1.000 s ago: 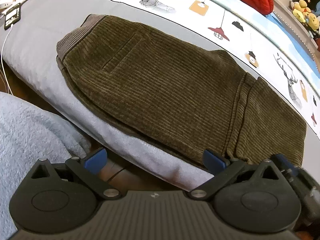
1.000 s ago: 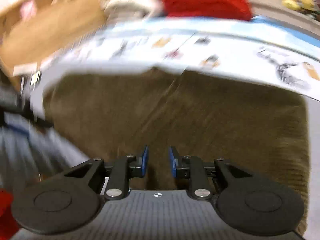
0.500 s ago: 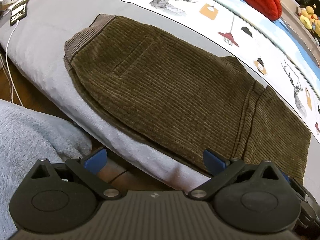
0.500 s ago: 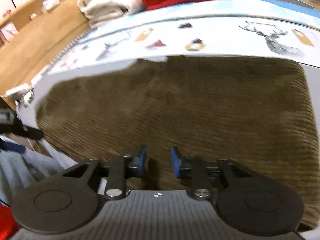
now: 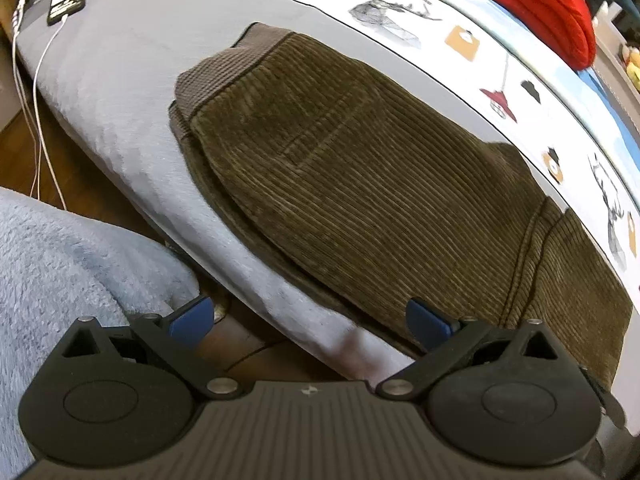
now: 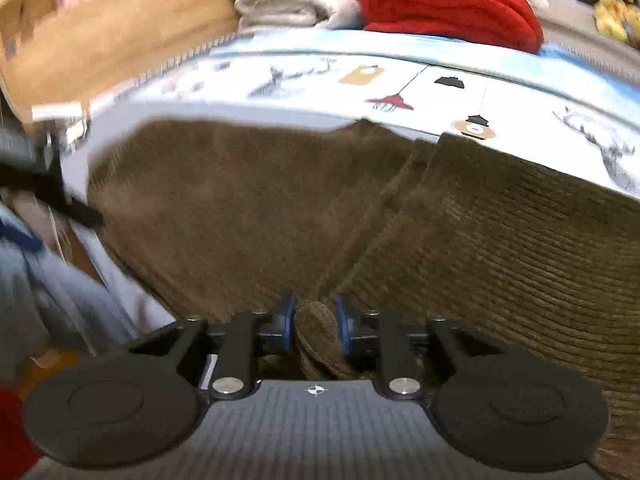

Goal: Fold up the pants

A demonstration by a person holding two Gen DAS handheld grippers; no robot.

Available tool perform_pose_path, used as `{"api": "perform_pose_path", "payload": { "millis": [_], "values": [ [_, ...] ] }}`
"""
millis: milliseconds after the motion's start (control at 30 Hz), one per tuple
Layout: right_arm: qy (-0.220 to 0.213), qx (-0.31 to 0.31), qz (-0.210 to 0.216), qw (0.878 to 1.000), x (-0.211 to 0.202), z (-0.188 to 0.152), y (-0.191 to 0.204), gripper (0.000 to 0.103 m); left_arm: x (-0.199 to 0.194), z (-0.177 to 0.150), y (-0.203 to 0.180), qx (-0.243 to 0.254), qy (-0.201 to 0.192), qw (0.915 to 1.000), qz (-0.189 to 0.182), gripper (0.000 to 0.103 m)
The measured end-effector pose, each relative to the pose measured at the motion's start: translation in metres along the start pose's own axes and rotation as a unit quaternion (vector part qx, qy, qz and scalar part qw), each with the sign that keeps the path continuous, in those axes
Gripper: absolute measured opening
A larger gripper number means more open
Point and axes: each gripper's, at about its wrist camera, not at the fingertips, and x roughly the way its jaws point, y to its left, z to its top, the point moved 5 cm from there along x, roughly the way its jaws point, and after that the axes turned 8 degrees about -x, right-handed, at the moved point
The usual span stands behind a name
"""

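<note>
Pants [image 5: 380, 184], folded brown corduroy, lie on a grey sheet [image 5: 120, 92] beyond the left gripper [image 5: 308, 320], whose jaws stand wide apart over the near bed edge, holding nothing. Right wrist view: right gripper [image 6: 316, 322] low over the pants [image 6: 500, 240], jaws clamped on a raised fold of corduroy; red blanket [image 6: 448, 4] far behind.
</note>
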Motion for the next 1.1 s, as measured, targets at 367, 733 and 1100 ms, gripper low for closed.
{"api": "perform_pose_path", "payload": {
  "millis": [367,733,1100],
  "values": [
    [0.036,-0.006,0.022,0.999,-0.001,-0.007,0.012,0.059,0.011,0.009,0.019,-0.045,-0.003,0.9990,-0.007,0.102],
    [0.006,0.110,-0.054,0.992,-0.064,-0.012,-0.038,0.062,0.034,0.053,0.065,-0.161,-0.054,0.9827,-0.073,0.102],
    [0.012,0.242,-0.106,0.964,-0.060,-0.034,-0.101,0.062,0.075,0.073,0.089,-0.264,-0.026,0.9596,-0.095,0.101]
  ]
}}
